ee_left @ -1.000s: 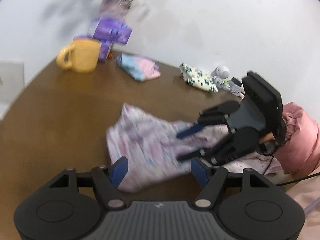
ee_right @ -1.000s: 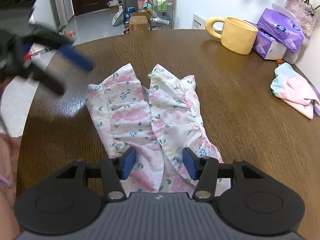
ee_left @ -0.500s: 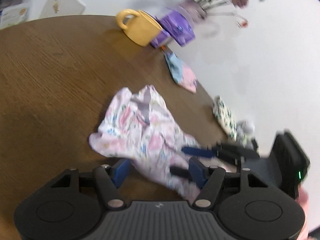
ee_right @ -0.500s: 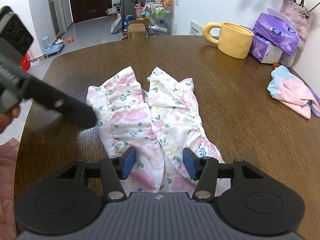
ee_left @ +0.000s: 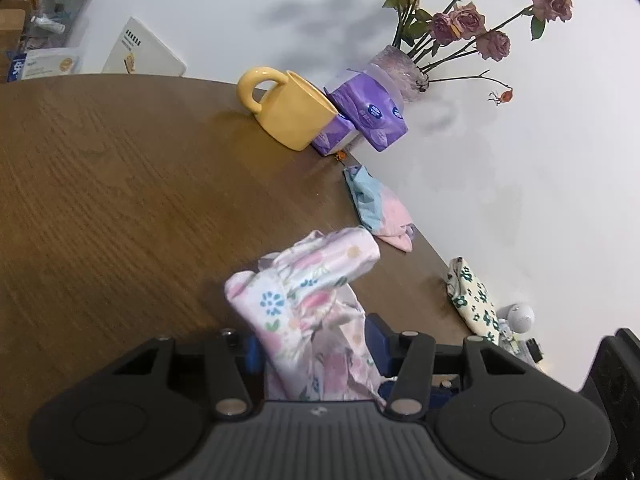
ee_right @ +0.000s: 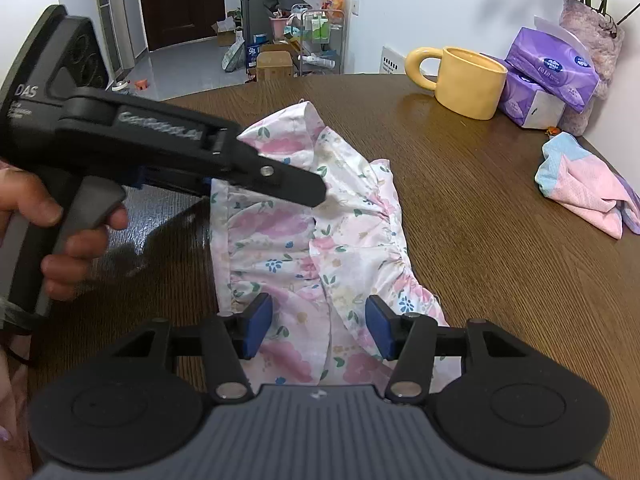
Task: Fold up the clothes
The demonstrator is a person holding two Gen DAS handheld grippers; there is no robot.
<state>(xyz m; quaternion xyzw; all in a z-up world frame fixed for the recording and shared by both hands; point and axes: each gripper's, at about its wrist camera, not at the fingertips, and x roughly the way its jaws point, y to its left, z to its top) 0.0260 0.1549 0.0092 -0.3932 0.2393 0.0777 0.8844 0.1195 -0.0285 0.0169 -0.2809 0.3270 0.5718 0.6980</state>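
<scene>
A pink floral garment (ee_right: pixel 320 240) lies spread on the brown table (ee_right: pixel 480 200). My left gripper (ee_right: pixel 304 196), held in a person's hand (ee_right: pixel 68 248), reaches in from the left over the garment's far left edge. In the left wrist view its jaws (ee_left: pixel 314 346) are closing, and a bunched-up fold of the garment (ee_left: pixel 304 292) stands between the blue pads. The gap is still wide. My right gripper (ee_right: pixel 320 326) stays open low over the near hem, with cloth under and between its pads.
A yellow mug (ee_right: pixel 464 80), purple tissue packs (ee_right: pixel 548 76) and a vase of roses (ee_left: pixel 400 68) stand at the far right. A folded pink-and-blue cloth (ee_right: pixel 584 188) and a green-flowered cloth (ee_left: pixel 472 296) lie near the table's right edge by the wall.
My left gripper rolled and came down from the left onto the garment's far edge. Its jaws narrowed around a bunch of cloth, which now stands up. The right gripper has not moved.
</scene>
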